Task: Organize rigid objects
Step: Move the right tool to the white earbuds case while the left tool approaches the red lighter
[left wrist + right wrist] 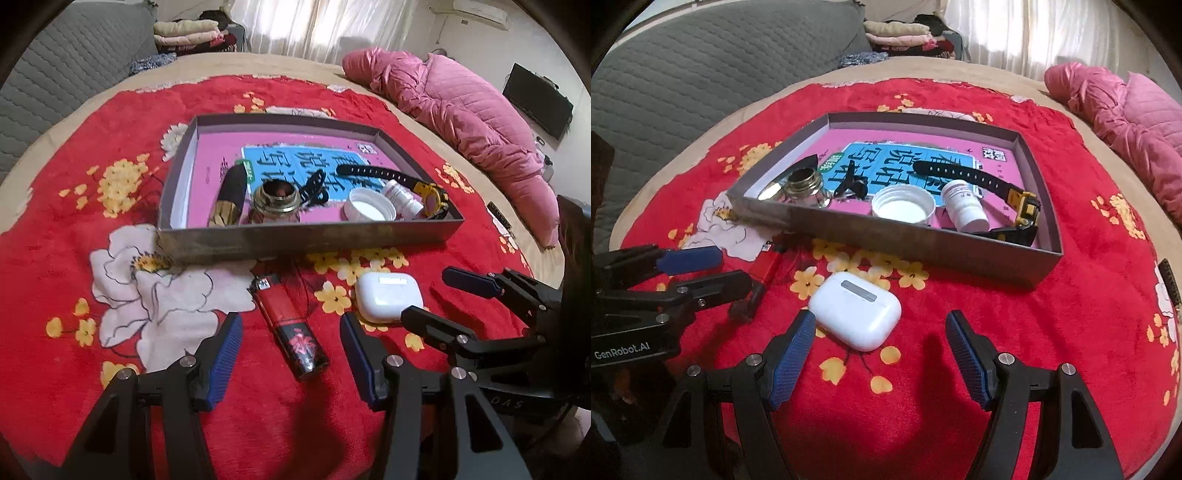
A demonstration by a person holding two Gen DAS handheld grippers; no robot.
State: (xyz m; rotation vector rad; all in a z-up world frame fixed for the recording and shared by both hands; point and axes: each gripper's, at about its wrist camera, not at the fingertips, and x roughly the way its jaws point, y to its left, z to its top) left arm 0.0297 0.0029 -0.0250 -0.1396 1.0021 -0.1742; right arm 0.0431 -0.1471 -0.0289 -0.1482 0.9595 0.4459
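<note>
Red floral blanket (55,258); left tool (291,350) wide around lighter (291,325); right tool (881,354) wide beside earbud case (857,310).

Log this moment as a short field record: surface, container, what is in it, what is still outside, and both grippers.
surface: red floral blanket
container: shallow grey box
in box: watch, white lid, white bottle, brass-necked jar, black clip
outside box: lighter, white earbud case
left gripper: jaws open, either side of lighter
right gripper: jaws open, beside earbud case
</note>
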